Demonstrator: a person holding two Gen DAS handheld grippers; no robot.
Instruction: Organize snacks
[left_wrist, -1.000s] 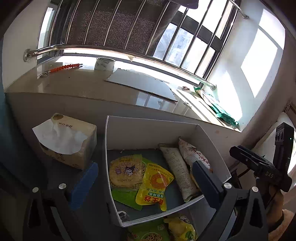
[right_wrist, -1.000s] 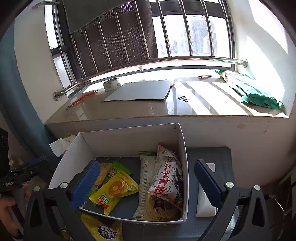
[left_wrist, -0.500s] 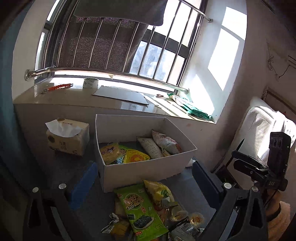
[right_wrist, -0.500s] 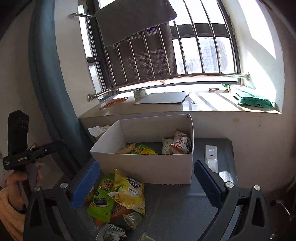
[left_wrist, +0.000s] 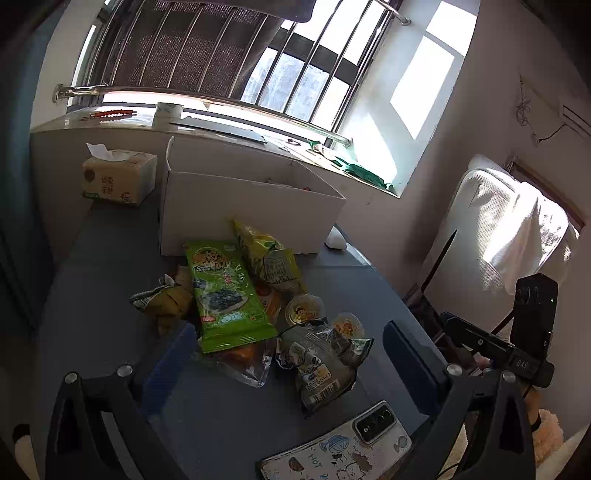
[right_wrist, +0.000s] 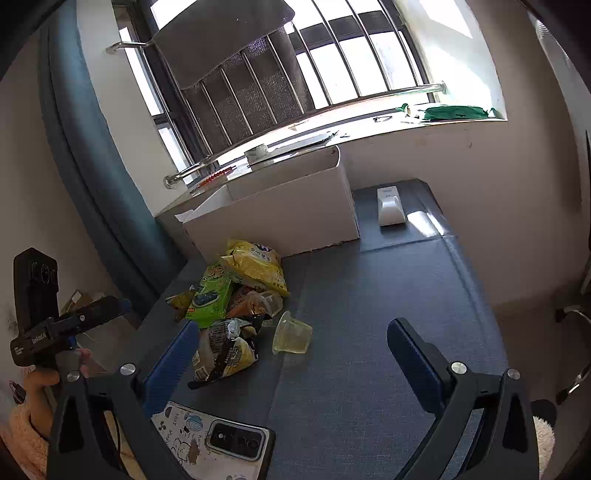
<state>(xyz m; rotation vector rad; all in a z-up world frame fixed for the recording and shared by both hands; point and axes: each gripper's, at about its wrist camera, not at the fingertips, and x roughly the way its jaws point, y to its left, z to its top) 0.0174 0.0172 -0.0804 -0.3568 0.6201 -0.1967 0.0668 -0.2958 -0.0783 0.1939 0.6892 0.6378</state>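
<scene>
A white cardboard box (left_wrist: 251, 210) (right_wrist: 280, 218) stands at the far side of the grey table; its contents are hidden from here. In front of it lies a pile of snacks: a green seaweed bag (left_wrist: 225, 291) (right_wrist: 208, 295), a yellow chip bag (left_wrist: 269, 258) (right_wrist: 258, 266), a clear jelly cup (right_wrist: 291, 338) (left_wrist: 304, 310) and a grey printed pouch (left_wrist: 321, 362) (right_wrist: 225, 350). My left gripper (left_wrist: 288, 358) is open above the near end of the pile. My right gripper (right_wrist: 291, 354) is open too, low over the jelly cup and pouch.
A tissue box (left_wrist: 118, 177) sits left of the box. A phone in a cartoon case (left_wrist: 343, 446) (right_wrist: 218, 443) lies at the near table edge. A white remote-like device (right_wrist: 389, 206) rests right of the box. Bare grey tabletop (right_wrist: 388, 295) spreads right of the pile.
Both grippers have pulled back and down from over the box. The box interior dropped out of sight and the snack pile on the table now fills the near view. Both stayed open.
</scene>
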